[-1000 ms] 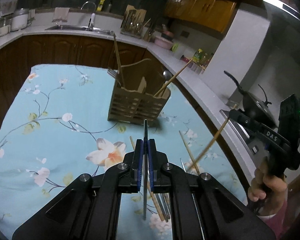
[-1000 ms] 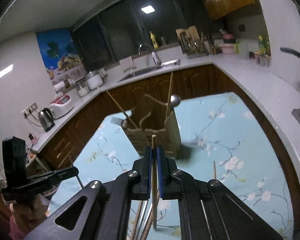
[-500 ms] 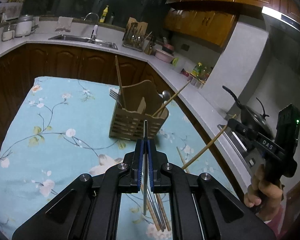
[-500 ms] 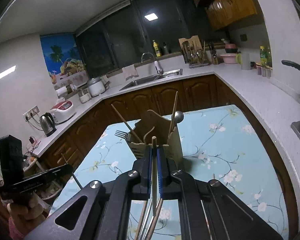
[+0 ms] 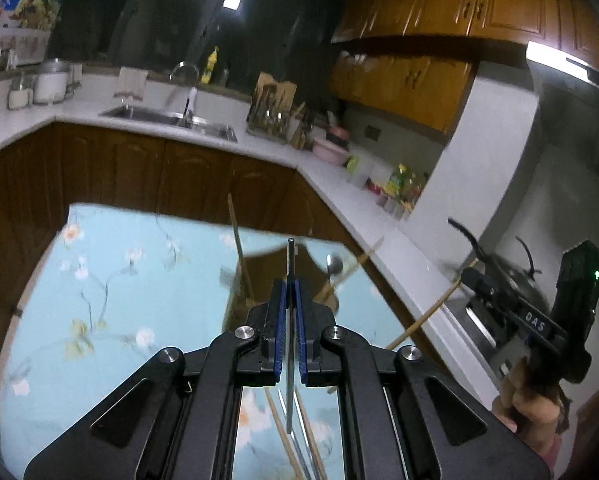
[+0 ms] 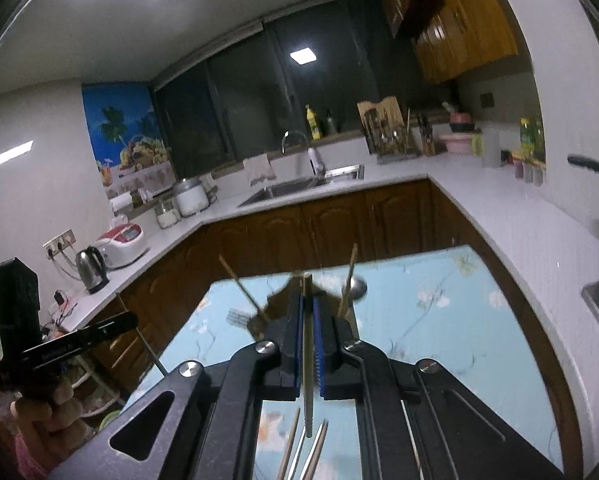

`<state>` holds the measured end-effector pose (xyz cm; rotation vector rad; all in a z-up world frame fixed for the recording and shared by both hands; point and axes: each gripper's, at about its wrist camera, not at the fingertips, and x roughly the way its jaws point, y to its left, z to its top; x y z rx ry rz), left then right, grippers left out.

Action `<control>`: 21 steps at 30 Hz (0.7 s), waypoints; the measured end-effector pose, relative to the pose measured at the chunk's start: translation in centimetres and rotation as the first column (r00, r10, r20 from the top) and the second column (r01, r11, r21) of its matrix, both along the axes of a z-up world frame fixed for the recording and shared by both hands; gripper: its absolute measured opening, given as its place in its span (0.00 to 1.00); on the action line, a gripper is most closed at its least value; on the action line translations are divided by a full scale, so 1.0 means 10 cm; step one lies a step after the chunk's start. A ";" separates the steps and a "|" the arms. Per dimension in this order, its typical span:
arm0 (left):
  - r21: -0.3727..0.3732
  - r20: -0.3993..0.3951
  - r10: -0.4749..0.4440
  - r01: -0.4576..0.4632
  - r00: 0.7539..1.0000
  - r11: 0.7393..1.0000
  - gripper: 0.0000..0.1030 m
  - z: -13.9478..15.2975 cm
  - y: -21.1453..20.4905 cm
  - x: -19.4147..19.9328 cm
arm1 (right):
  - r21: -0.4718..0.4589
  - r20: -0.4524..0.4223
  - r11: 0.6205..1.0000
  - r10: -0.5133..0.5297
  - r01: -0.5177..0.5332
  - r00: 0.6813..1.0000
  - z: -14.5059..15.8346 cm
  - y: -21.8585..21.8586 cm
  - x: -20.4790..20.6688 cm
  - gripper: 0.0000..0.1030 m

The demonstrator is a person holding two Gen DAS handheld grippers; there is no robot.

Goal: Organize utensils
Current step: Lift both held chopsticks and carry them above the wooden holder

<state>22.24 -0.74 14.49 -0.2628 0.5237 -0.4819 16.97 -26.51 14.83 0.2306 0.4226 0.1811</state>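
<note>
1. The wooden utensil holder [image 5: 259,276] is standing on the floral tablecloth [image 5: 111,280] straight ahead of both my grippers, half hidden behind the fingertips, with a fork [image 6: 239,315], a spoon [image 5: 334,265] and bamboo chopsticks [image 5: 237,240] already poking out of it.
2. A sink [image 6: 299,188], a kettle [image 6: 91,270] and a knife rack [image 5: 271,108] are sitting on the counters behind, well apart from the table.
3. My left gripper [image 5: 291,300] is pinching a thin metal chopstick [image 5: 290,258] between nearly closed jaws, its tip pointing at the holder.
4. My right gripper [image 6: 307,320] is clamping a bamboo chopstick [image 6: 307,360] upright between narrow jaws.
5. Loose chopsticks [image 6: 299,452] are lying on the cloth below me.
</note>
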 end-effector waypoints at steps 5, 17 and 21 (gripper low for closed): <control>-0.019 0.080 0.052 -0.051 0.995 0.999 0.04 0.34 -0.03 0.31 | -0.024 0.067 1.000 -0.017 0.019 0.998 0.25 0.03 0.25 0.05; -0.048 0.142 0.148 -0.142 0.979 0.989 0.04 0.21 -0.21 1.13 | -0.011 0.117 0.996 -0.084 0.086 0.990 0.23 0.01 0.89 0.05; -0.050 0.104 0.159 -0.155 0.982 0.987 0.04 -0.12 -0.30 1.26 | -0.006 0.089 0.995 -0.103 0.104 0.991 -0.05 0.01 0.94 0.05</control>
